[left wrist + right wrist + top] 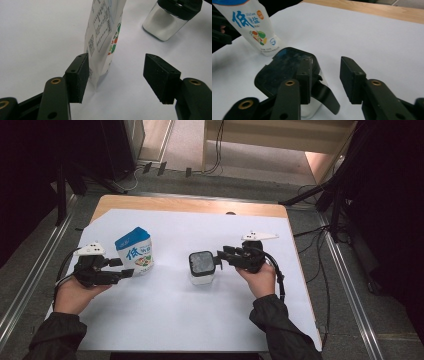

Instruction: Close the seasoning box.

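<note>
White salt pouch (135, 251) w/ blue top, big blue characters and veg print stands upright on the white sheet, left of centre; in the left gripper view its narrow side, printed w/ a table and QR code, faces the camera (105, 37). Clear square jar (202, 267) w/ black lid stands upright near mid-sheet, right of the pouch, apart from it; white contents inside; lid flap hangs open at one side (324, 96).
</note>
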A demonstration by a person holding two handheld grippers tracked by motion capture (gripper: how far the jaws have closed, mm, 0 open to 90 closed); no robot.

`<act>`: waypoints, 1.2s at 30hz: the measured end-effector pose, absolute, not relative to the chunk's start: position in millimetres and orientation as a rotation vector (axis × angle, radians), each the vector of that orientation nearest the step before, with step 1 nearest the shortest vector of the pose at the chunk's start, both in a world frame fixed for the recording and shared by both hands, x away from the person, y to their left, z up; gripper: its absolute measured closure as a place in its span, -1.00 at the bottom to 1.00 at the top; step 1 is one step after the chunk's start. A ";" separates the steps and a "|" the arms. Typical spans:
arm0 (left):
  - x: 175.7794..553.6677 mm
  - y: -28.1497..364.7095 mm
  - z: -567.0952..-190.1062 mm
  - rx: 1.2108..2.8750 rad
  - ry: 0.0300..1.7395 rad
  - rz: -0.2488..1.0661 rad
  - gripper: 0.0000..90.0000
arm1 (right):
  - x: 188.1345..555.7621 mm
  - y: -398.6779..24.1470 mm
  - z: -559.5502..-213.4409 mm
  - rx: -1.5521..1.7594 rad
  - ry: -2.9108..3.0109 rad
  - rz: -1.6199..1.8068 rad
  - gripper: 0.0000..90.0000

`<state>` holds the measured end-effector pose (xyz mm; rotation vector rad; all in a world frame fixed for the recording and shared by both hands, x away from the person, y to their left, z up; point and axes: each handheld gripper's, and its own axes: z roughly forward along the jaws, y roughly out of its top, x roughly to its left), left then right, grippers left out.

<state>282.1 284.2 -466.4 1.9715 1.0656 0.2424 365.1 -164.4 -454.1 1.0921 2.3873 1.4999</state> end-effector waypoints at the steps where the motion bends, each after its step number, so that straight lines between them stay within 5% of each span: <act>1: 282.2 284.3 -466.5 1.969 1.067 0.242 -0.14 | 365.0 -166.3 -454.0 1.106 2.386 1.499 0.35; 36: 296.5 283.0 -474.9 1.959 1.068 0.215 -0.14 | 356.2 -217.9 -474.0 1.248 2.253 1.383 0.19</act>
